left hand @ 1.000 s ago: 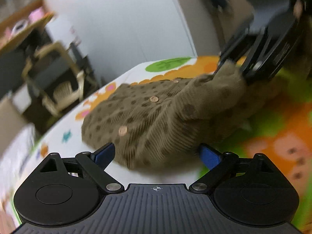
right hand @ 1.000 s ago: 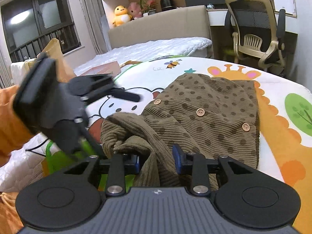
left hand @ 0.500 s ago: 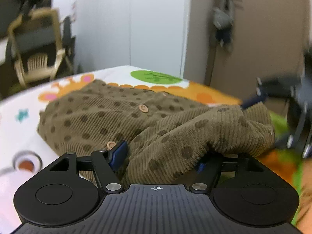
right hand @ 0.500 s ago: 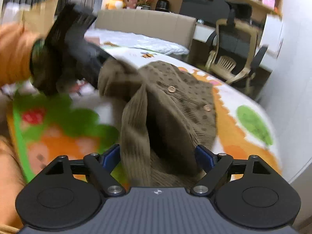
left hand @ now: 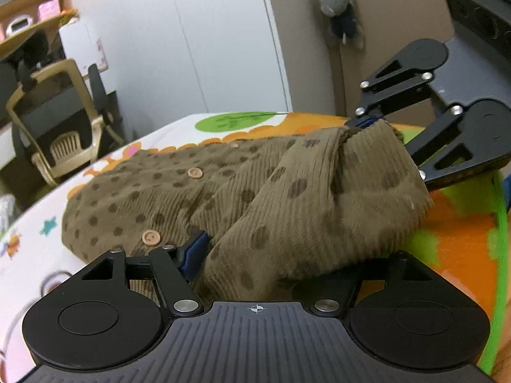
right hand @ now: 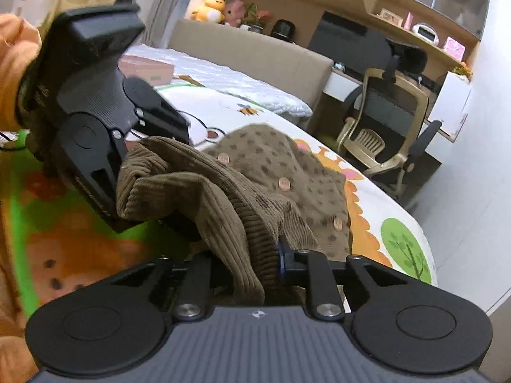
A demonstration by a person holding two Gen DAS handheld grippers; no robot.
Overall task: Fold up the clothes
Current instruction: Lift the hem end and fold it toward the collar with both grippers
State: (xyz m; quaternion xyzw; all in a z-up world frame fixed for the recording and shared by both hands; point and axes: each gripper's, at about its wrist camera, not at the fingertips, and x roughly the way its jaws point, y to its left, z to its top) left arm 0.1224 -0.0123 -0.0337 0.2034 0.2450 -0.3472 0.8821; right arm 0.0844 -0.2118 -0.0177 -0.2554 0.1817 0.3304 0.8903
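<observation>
Two claws of mine are closing on one brown dotted corduroy garment (left hand: 198, 198) lying on the cartoon-print mat (left hand: 230, 121) toward its far edge. My left gripper (left hand: 274, 261) pinches a bunched fold; my right gripper (right hand: 252, 265) clamps another fold.

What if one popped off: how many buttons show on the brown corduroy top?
3, in a row down the corduroy top: one button near its far edge, a second mid-row, a third nearest the camera. Folds may hide more.
</observation>
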